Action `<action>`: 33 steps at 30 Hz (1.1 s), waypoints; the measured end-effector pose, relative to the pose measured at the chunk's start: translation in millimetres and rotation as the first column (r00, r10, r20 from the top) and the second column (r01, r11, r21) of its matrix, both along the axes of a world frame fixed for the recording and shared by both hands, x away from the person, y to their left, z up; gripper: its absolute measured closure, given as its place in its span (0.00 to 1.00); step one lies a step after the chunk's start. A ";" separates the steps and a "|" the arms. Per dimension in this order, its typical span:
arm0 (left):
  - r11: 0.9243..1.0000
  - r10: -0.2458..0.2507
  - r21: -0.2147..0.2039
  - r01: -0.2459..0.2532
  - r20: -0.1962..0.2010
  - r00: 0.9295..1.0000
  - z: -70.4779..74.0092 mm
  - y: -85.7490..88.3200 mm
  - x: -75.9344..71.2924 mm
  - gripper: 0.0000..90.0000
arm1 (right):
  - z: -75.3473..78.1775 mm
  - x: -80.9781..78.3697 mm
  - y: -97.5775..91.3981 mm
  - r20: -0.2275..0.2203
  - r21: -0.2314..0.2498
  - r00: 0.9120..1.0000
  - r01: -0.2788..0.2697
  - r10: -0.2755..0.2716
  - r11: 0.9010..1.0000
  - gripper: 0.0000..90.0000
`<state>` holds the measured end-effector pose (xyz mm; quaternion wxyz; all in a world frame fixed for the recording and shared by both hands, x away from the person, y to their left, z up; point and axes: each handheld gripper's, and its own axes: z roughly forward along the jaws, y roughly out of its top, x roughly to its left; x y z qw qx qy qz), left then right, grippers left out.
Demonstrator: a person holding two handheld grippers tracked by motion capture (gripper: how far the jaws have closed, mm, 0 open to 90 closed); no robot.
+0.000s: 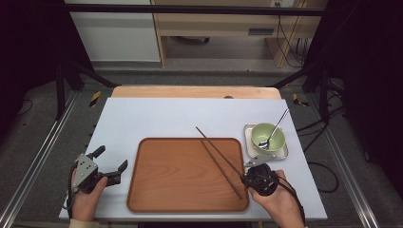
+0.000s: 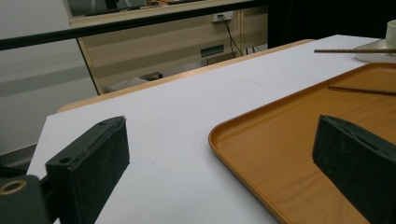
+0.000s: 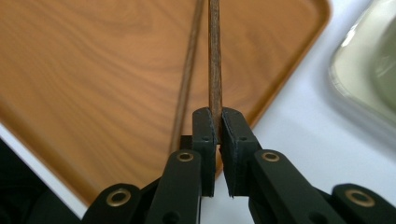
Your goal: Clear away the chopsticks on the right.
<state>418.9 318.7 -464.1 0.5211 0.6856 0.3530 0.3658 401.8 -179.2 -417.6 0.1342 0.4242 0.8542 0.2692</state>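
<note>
Two dark wooden chopsticks are over a brown wooden tray (image 1: 157, 190). One chopstick (image 1: 223, 171) lies flat on the tray's right half. My right gripper (image 1: 245, 179) is shut on the near end of the other chopstick (image 1: 216, 146), which slants up-left, its far tip past the tray's back rim. In the right gripper view the pads (image 3: 205, 123) pinch this chopstick (image 3: 215, 56), with the lying chopstick (image 3: 188, 74) just to its left. My left gripper (image 1: 113, 157) stands open and holds nothing on the white table, left of the tray; its view shows the tray's rim (image 2: 233, 149) between the jaws.
A green bowl (image 1: 272, 137) with a metal spoon (image 1: 276, 126) in it stands on a small silver dish (image 1: 248, 130) right of the tray, close to my right hand. White table surface (image 1: 152, 116) extends behind the tray. Dark frame posts flank the table.
</note>
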 end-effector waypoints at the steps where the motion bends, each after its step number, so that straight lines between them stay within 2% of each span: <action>1: 1.000 0.000 -0.001 0.000 0.000 1.000 0.1 0.0 -0.1 0.04 | -1.1 -1.7 2.1 -0.018 0.004 1.000 0.013 -0.013 1.000 0.94; 2: 1.000 0.000 -0.002 0.000 0.002 1.000 0.2 -0.1 -0.1 0.04 | -3.0 -1.7 1.5 -0.010 -0.004 1.000 -0.007 0.007 1.000 0.94; 3: 1.000 0.000 -0.003 0.000 0.002 1.000 0.2 -0.2 -0.2 0.04 | -3.6 -3.9 4.0 -0.033 0.005 0.999 0.006 -0.006 1.000 0.94; 4: 1.000 -0.001 -0.003 0.001 0.002 1.000 0.3 -0.2 -0.2 0.04 | -5.1 -4.1 3.8 -0.026 -0.002 1.000 -0.005 0.005 1.000 0.94; 5: 1.000 -0.001 -0.002 0.001 0.001 1.000 0.3 -0.2 -0.2 0.04 | -5.6 -6.0 5.7 -0.041 0.005 0.999 0.006 -0.006 1.000 0.94; 9: 1.000 -0.002 -0.003 0.002 0.002 1.000 0.1 -0.7 -0.1 0.04 | -9.1 -8.4 7.4 -0.040 -0.003 0.999 -0.015 0.015 1.000 0.94; 13: 1.000 -0.003 -0.003 0.003 0.001 1.000 0.0 -1.0 0.0 0.04 | -11.3 -11.4 11.2 -0.073 0.002 0.997 -0.002 0.002 1.000 0.94; 18: 1.000 -0.002 0.000 0.002 -0.001 1.000 -0.9 -1.1 0.4 0.04 | -14.2 -15.3 13.8 -0.077 -0.010 0.997 -0.027 0.026 1.000 0.94; 20: 1.000 -0.008 0.006 0.008 -0.002 1.000 -1.1 -2.3 0.4 0.04 | -15.4 -17.1 15.2 -0.100 -0.008 0.995 -0.015 0.014 1.000 0.94; 33: 1.000 -0.007 0.000 0.007 0.007 1.000 2.3 -3.1 -1.1 0.04 | -23.7 -20.5 21.0 -0.151 -0.012 0.989 -0.008 0.006 1.000 0.94</action>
